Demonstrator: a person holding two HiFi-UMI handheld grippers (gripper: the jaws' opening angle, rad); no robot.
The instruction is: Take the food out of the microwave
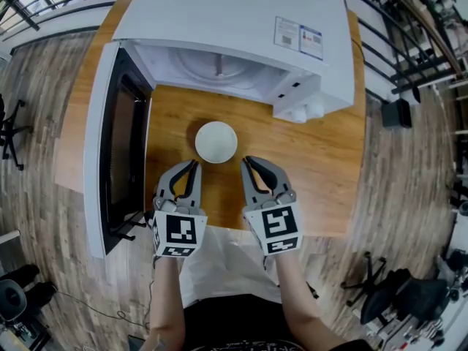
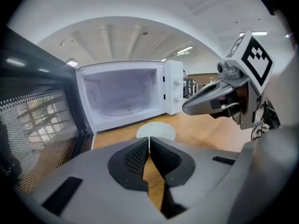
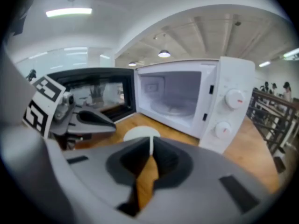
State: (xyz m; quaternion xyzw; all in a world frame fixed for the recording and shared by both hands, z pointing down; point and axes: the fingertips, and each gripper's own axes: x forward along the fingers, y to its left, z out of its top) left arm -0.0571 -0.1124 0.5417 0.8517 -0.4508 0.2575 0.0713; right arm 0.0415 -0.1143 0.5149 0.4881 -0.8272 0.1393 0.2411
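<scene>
One white bowl (image 1: 216, 142) sits on the table (image 1: 322, 167), outside the microwave (image 1: 234, 28) and just in front of its open mouth; its inside looks plain white from above, and no food can be made out in it. Two grippers hang just on the near side of the bowl, side by side and apart from each other, neither touching it. The left gripper (image 1: 195, 165) has its jaws pressed together with nothing between them, and its own view shows the closed tips (image 2: 149, 141) lined up with the bowl (image 2: 155, 130) beyond. The right gripper (image 1: 247, 161) is likewise closed and empty, its tips (image 3: 151, 153) meeting in front of the bowl (image 3: 140, 133). Each gripper carries one marker cube and is held by one bare forearm (image 1: 168, 298). The one microwave is white, with its cavity empty apart from the turntable (image 1: 219, 68). Its door (image 1: 121, 145) is swung fully open to the left in the head view, reaching past the table edge. Two round knobs (image 3: 234, 98) sit one above the other on the control panel at the right of the cavity. Two stickers (image 1: 300, 36) lie side by side on the microwave's top. The wooden table stands on a plank floor (image 1: 44, 196).
</scene>
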